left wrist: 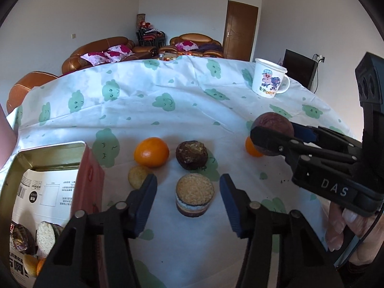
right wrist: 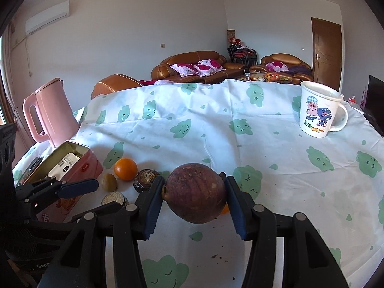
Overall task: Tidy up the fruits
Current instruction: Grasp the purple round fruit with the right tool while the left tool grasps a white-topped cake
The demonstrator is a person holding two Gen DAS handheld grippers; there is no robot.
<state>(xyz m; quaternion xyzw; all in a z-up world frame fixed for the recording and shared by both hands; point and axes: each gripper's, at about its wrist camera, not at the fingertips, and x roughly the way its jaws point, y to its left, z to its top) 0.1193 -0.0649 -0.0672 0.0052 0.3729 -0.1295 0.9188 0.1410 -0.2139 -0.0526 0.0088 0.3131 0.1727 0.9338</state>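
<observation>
My right gripper is shut on a dark brown round fruit and holds it above the table; it also shows in the left wrist view. A small orange lies just behind it. My left gripper is open and empty, its jaws either side of a layered round cake. Ahead of it lie an orange, a dark wrapped cake and a small yellow-green fruit. A pink tin at the left holds several snacks.
A white cartoon mug stands at the far right of the clouded tablecloth. A pink kettle stands behind the tin at the far left. Sofas and a door lie beyond the table.
</observation>
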